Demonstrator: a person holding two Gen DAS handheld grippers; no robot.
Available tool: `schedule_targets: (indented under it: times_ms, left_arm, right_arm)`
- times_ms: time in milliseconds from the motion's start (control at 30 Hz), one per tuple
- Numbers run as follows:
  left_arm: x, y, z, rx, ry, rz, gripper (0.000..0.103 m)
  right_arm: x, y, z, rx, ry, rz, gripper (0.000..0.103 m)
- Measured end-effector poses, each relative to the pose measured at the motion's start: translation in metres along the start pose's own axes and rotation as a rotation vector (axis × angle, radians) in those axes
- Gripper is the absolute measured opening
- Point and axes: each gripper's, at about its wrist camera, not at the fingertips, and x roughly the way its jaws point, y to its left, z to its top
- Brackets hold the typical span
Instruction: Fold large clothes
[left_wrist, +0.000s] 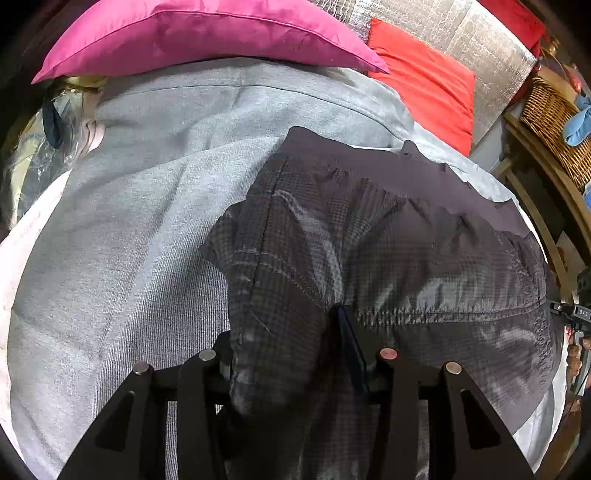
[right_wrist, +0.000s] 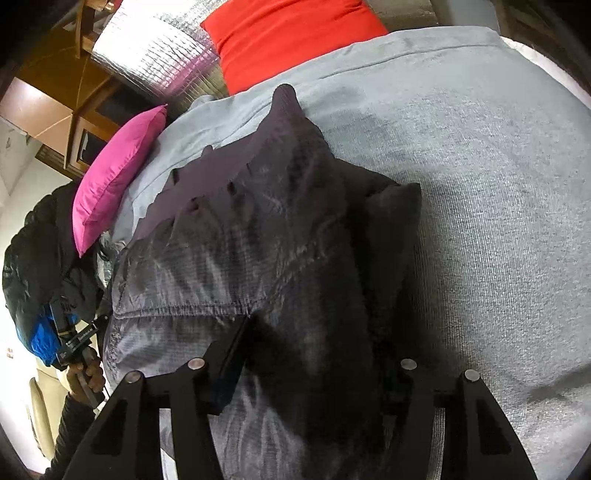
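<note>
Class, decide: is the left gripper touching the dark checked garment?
Touching. Left wrist view: the left gripper has the dark checked garment bunched between its jaws.

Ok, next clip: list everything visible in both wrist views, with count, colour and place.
dark checked garment: one, charcoal, bunched on the blanket, pinched by both grippers
blanket: one, grey, covering the bed
pink pillow: one, magenta, far end of the bed
red pillow: one, red, beside the pink one
foil-faced panel: one, silver, behind the pillows
wicker basket: one, tan, on a shelf off the bed
left gripper: black, closed on garment
right gripper: black, closed on garment
hand: one, holding the other gripper's handle
</note>
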Motion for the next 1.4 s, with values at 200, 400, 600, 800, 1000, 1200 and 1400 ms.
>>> schedule_targets:
  times_ms: [200,400,600,800,1000,1200,1400]
  left_arm:
    - [-0.002,0.004,-0.002,-0.011,0.003,-0.023,0.047]
    - [-0.003,0.037,0.000,-0.135,0.020,-0.184,0.056]
    - [0.011,0.035,0.000,-0.159,0.043,-0.223,0.037]
    - [-0.028,-0.006,0.015,-0.061,-0.007,-0.064,0.016]
    - [-0.112,-0.047,0.033,0.012,-0.156,-0.020,0.015]
    - [-0.187,-0.074,-0.002,0.064,-0.287,-0.047,0.016]
    - [-0.170,-0.072,-0.087,0.050,-0.249,-0.082,0.017]
  right_arm:
    - [0.002,0.005,0.001,-0.011,0.002,-0.007,0.059]
    - [0.002,-0.003,0.002,0.026,0.006,0.049,0.061]
    - [0.005,-0.002,0.001,0.016,-0.011,0.052,0.051]
    - [-0.025,0.046,0.012,-0.093,-0.026,-0.062,0.017]
    - [-0.098,0.115,0.026,-0.222,-0.117,-0.110,0.013]
    - [-0.180,0.149,0.000,-0.309,-0.226,-0.126,0.012]
    - [-0.190,0.092,-0.088,-0.260,-0.220,-0.083,0.013]
